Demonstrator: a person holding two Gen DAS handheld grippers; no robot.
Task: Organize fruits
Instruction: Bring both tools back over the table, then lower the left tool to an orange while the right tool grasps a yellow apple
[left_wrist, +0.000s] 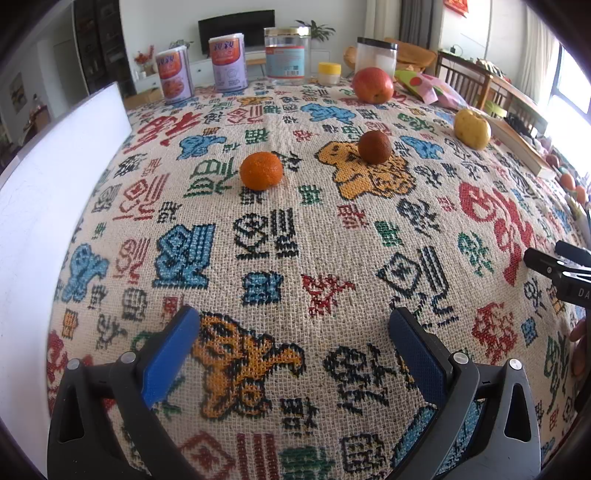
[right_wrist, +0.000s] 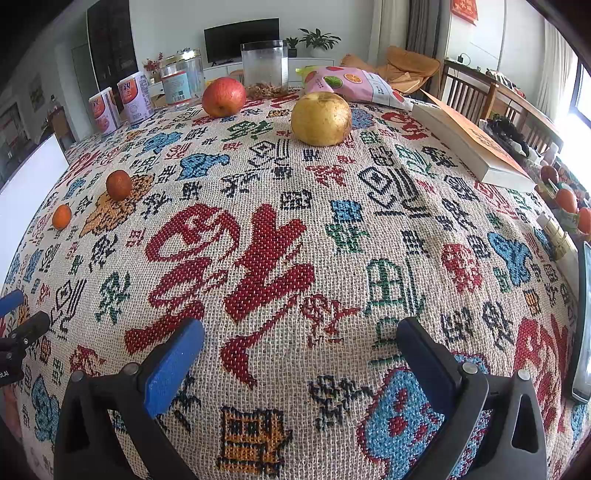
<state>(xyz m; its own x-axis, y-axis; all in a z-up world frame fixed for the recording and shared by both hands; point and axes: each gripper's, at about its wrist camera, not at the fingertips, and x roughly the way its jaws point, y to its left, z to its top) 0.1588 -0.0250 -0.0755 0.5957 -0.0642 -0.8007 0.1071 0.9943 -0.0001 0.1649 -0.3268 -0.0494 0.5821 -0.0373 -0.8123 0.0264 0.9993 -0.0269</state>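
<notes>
Several fruits lie apart on the patterned tablecloth (left_wrist: 295, 229). In the left wrist view an orange mandarin (left_wrist: 261, 171) sits centre-left, a darker brown-orange fruit (left_wrist: 374, 147) to its right, a red apple (left_wrist: 372, 85) at the back and a yellow pear (left_wrist: 472, 129) at the right. The right wrist view shows the pear (right_wrist: 320, 119) nearest, the apple (right_wrist: 223, 97) behind it, the dark fruit (right_wrist: 118, 185) and the mandarin (right_wrist: 61, 216) far left. My left gripper (left_wrist: 293, 325) is open and empty, well short of the mandarin. My right gripper (right_wrist: 301, 336) is open and empty.
A white board (left_wrist: 48, 192) stands along the left edge. Two cans (left_wrist: 201, 68), a clear jar (left_wrist: 286, 53), a black-lidded jar (right_wrist: 265, 70) and a snack bag (right_wrist: 354, 86) line the back. A book (right_wrist: 469, 142) lies at the right, with more fruit (right_wrist: 567, 201) beyond.
</notes>
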